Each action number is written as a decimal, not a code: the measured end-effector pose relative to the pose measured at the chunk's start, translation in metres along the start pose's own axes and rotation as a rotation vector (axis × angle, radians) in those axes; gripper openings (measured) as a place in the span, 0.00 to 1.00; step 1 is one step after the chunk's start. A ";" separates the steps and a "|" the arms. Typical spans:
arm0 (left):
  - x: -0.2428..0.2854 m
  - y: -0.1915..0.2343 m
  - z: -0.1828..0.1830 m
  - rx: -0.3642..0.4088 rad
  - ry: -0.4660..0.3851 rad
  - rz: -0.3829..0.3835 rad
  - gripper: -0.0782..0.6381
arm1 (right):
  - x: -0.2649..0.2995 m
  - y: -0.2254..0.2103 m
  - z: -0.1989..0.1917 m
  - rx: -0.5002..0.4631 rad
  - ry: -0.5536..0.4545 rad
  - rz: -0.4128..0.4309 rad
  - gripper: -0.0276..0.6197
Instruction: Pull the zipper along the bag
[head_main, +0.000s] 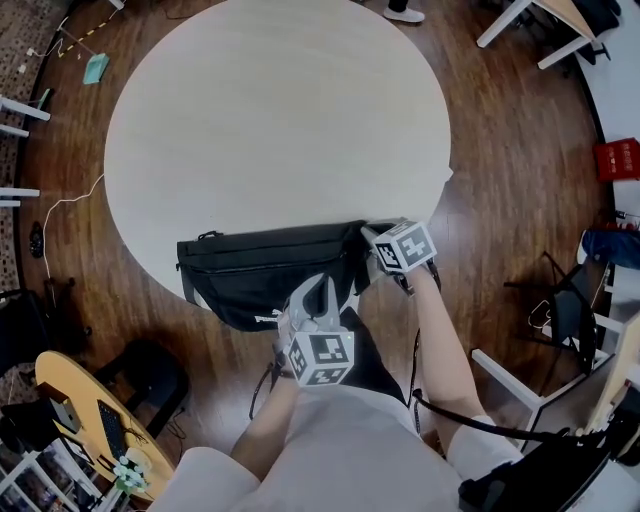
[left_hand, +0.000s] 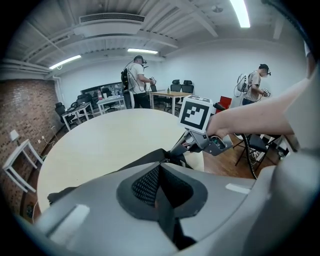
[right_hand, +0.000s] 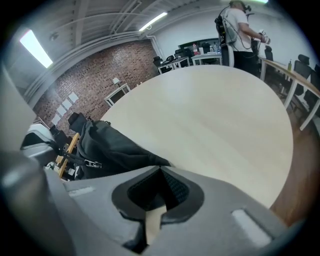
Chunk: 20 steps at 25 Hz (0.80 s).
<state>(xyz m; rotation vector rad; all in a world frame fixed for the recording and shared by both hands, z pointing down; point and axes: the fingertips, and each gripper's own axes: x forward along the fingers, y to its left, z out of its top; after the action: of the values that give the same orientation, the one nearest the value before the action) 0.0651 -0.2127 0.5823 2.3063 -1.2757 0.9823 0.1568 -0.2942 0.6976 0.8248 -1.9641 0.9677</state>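
A black bag lies at the near edge of the round, pale table, its lower part hanging over the rim. My right gripper is at the bag's right end. In the right gripper view the jaws are pinched together where the bag's fabric tapers into them. A metal zipper pull shows on the bag's side. My left gripper hovers over the bag's near right part. Its jaws are shut with nothing visible between them. The bag and the right gripper lie just ahead of it.
The far half of the table holds nothing. Two people stand among desks and chairs at the back of the room. A white desk frame and a red crate stand on the wood floor to my right.
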 end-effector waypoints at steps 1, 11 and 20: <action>-0.003 0.002 -0.001 0.000 -0.001 -0.003 0.13 | 0.001 0.001 0.001 -0.004 0.002 0.001 0.03; -0.034 0.049 -0.016 -0.042 -0.009 0.024 0.13 | 0.001 -0.003 0.000 -0.005 0.035 -0.032 0.03; -0.065 0.115 -0.044 -0.118 -0.024 0.066 0.13 | 0.001 -0.006 -0.002 0.037 0.064 -0.112 0.03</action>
<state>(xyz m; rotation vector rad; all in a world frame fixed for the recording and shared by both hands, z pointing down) -0.0728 -0.2112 0.5626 2.2059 -1.3894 0.8779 0.1621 -0.2957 0.7019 0.9039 -1.8300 0.9550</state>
